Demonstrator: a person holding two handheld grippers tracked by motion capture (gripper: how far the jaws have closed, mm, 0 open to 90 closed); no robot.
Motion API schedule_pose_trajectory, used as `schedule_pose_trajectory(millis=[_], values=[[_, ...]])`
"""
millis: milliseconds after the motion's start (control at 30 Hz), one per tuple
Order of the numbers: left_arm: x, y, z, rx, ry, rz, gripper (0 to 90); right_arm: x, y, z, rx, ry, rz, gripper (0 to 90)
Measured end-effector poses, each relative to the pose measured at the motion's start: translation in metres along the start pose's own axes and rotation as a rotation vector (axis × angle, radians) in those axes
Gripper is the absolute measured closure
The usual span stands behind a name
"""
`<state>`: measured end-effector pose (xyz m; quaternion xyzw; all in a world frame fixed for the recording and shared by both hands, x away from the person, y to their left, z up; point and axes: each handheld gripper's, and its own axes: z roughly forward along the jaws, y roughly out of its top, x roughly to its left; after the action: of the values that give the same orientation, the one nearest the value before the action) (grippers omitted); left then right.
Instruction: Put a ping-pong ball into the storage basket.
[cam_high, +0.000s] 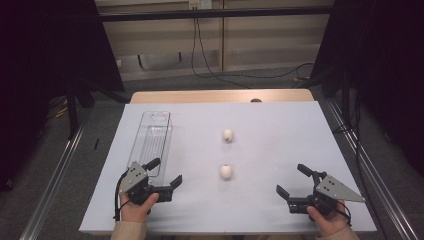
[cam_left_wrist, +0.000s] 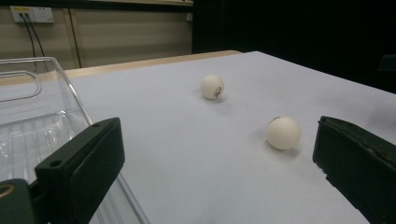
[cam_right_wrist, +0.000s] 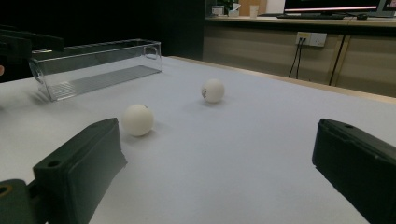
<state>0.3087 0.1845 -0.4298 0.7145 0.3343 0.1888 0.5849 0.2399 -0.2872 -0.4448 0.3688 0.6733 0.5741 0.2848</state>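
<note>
Start of pick: left gripper (cam_high: 165, 172) and right gripper (cam_high: 292, 181) wide, empty, near edge; near ball (cam_high: 226, 171) centre, far ball (cam_high: 228, 135) beyond, tray (cam_high: 154, 140) left; next, likely close on near ball.

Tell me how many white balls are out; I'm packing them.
2: the near ball at mid-table between both tongs, the far ball just beyond it; none visible in the clear tray.
</note>
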Motion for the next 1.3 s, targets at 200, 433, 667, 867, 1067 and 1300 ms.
schedule_pose_trajectory(millis=[200,433,667,867,1067,1300], values=[[-0.002,0.002,0.004,-0.004,-0.012,0.003,2.2,0.000,0.000,0.000,0.001,0.001,0.000,1.2],[-0.006,0.005,0.008,-0.002,-0.031,-0.017,2.2,0.000,0.000,0.000,0.001,0.004,-0.002,1.3],[-0.012,0.008,0.017,0.014,-0.063,-0.024,2.3,0.001,0.000,0.000,0.002,0.008,-0.001,1.4],[-0.015,0.008,0.021,0.023,-0.067,-0.023,2.4,0.000,0.000,0.000,0.002,0.008,0.000,1.5],[-0.019,0.009,0.027,0.037,-0.090,-0.012,2.4,0.001,0.000,0.000,0.002,0.010,-0.002,1.5],[-0.023,0.009,0.031,0.050,-0.108,-0.011,2.4,0.001,0.000,0.000,0.003,0.010,-0.001,1.6]])
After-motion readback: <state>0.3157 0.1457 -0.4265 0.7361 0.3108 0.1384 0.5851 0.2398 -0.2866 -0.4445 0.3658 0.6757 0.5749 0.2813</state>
